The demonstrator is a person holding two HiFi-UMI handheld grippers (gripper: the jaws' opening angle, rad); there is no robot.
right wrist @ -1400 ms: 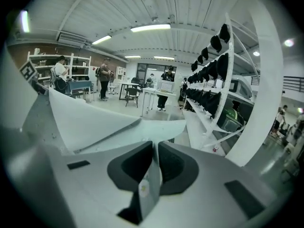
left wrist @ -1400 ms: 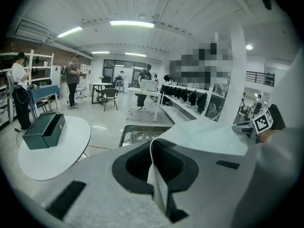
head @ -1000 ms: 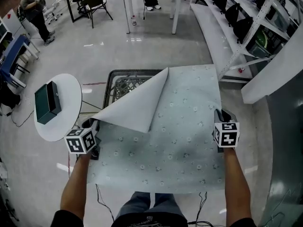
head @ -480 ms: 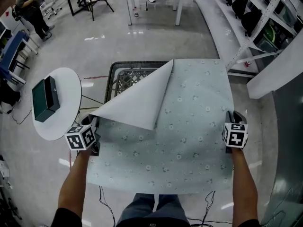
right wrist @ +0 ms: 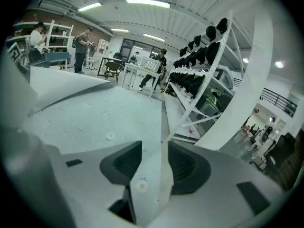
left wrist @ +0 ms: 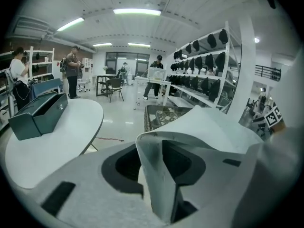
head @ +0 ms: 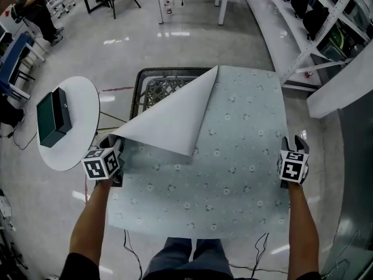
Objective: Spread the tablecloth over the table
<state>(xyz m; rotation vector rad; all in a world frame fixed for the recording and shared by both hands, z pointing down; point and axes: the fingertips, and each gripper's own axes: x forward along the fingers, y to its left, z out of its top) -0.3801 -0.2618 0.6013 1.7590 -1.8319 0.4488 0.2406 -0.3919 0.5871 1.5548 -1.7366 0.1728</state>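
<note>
Tablecloth [head: 233, 156] is being laid over one mesh table [head: 152, 92], far left corner folded back. Its side edges are being let go between the opening jaws of the left gripper [head: 112, 147] and right gripper [head: 293, 142]. One green box [head: 52, 116] is being borne by one round table [head: 81, 98], left.

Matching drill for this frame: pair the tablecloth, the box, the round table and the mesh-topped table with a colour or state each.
Things:
A tablecloth
B box
C round table
D mesh-topped table

States:
1 dark green, lying on the round table
2 dark frame, one far corner left bare
3 white, bears the box
4 pale with small flower print, far-left corner folded back

Pairs: A-4, B-1, C-3, D-2
</note>
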